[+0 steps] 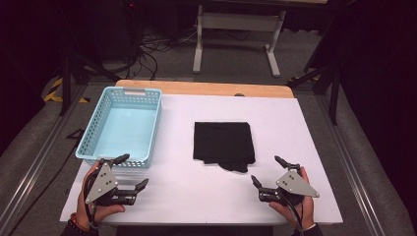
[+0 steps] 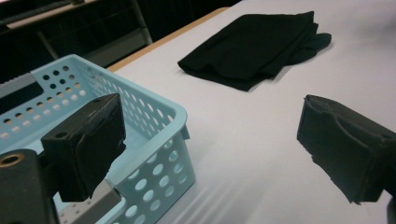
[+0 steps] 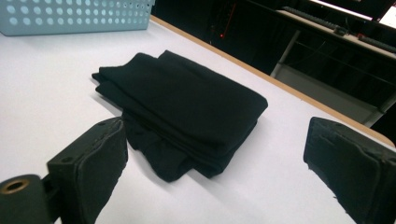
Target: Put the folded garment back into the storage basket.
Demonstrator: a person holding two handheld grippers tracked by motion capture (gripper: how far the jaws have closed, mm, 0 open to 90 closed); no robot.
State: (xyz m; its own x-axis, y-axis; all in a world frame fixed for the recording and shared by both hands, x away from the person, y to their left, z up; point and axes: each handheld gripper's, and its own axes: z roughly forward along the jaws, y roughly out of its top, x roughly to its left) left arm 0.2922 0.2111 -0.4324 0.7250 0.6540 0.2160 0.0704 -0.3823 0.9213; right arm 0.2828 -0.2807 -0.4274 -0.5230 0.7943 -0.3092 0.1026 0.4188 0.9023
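My right gripper (image 1: pixel 269 173) has its jaws spread wide with nothing between them; in the right gripper view both pads (image 3: pixel 95 163) stand apart above bare table. My left gripper (image 1: pixel 132 172) is likewise spread and empty, its pads (image 2: pixel 88 144) well separated in the left gripper view.

The folded black cloth (image 1: pixel 223 145) lies flat on the white tabletop (image 1: pixel 206 196), ahead of my right gripper and slightly toward the centre. It is near the right jaws but not touching them. In the right gripper view the cloth (image 3: pixel 182 112) sits just beyond the jaw tips, its layered edge and a loose corner facing me. In the left gripper view the same cloth (image 2: pixel 254 46) lies well apart, farther across the table.

The light blue perforated basket (image 1: pixel 101 120) stands upright at the left of the table, just ahead of my left gripper. One left jaw is level with the basket's near corner (image 2: pixel 163 154); contact cannot be confirmed. The basket interior appears empty. Cloth and basket are well apart, with bare white surface between them.

A wooden edge (image 1: pixel 206 88) shows along the table's far side.
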